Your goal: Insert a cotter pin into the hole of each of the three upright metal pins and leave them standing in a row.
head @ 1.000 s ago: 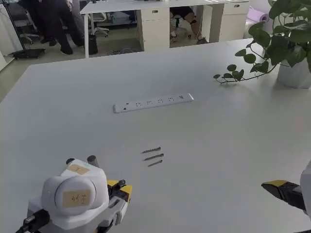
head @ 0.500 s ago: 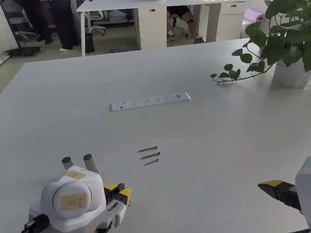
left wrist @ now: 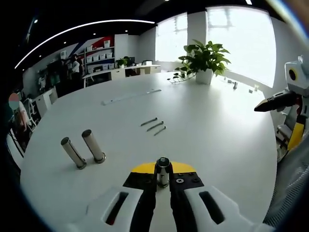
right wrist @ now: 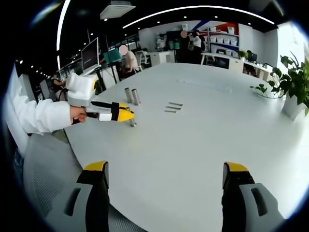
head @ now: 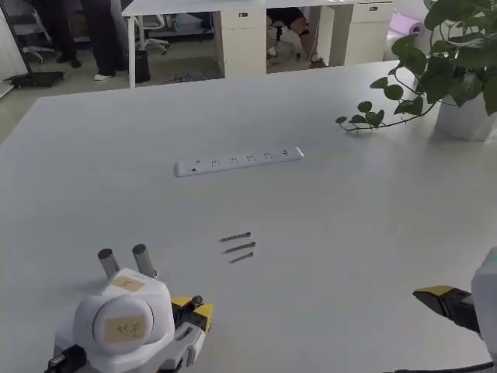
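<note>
On the wide white table (head: 373, 202), our left gripper (left wrist: 162, 180) pinches 1 grey cylindrical metal pin (left wrist: 162, 169) on end, probably to stand it beside the 2 upright pins (head: 143, 260) near the left edge. Our right gripper (right wrist: 164, 176) hangs spread and empty, free for the 3 thin cotter pins (head: 238, 247) lying mid-table.

Bare white table (head: 349, 233) lies wide between the left gripper (left wrist: 162, 174), clamped on a metal pin (left wrist: 162, 164), and the spread-jawed right gripper (right wrist: 164, 176), well apart. Two upright metal pins (head: 142, 259) stand near the left gripper, ahead to its left; three cotter pins (head: 241, 248) lie mid-table. Farther off, a power strip (head: 238, 162) crosses the table, and a potted plant (head: 458, 70) trails vines over the far right corner.
</note>
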The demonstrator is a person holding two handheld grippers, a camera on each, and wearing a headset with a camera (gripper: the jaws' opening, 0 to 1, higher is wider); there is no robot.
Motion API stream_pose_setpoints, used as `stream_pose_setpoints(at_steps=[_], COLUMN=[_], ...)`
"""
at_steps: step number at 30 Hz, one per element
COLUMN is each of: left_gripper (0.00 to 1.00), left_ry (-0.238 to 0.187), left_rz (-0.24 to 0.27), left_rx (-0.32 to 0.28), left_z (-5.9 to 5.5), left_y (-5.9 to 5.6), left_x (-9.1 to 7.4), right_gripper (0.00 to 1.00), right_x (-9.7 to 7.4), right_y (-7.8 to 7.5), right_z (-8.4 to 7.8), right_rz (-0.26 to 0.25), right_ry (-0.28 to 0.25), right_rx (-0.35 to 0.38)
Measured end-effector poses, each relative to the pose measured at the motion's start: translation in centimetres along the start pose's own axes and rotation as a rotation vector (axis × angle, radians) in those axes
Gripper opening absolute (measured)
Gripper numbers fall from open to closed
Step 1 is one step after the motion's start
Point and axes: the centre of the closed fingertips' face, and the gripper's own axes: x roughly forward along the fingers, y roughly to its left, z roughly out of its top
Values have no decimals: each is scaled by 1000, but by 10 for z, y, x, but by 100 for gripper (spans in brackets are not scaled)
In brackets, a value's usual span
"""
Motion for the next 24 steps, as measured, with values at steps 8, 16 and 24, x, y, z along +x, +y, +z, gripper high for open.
stream_pose_setpoints(at_steps=[8, 16, 24], left_gripper=[7, 7, 8], left_ry=[-8, -22, -28], left_rz=[-3, 15, 16], left_rx=[7, 43, 45], left_z=[0, 0, 1], left_y=[-1, -1, -4], left_x=[0, 0, 1], right_gripper=[97, 97, 97], right_x=[2, 3, 3], right_y=[2, 3, 4], right_z=[-1, -2, 0], right_rz=[5, 11, 15], right_ry=[6, 14, 11], right_rx=[-8, -10, -18])
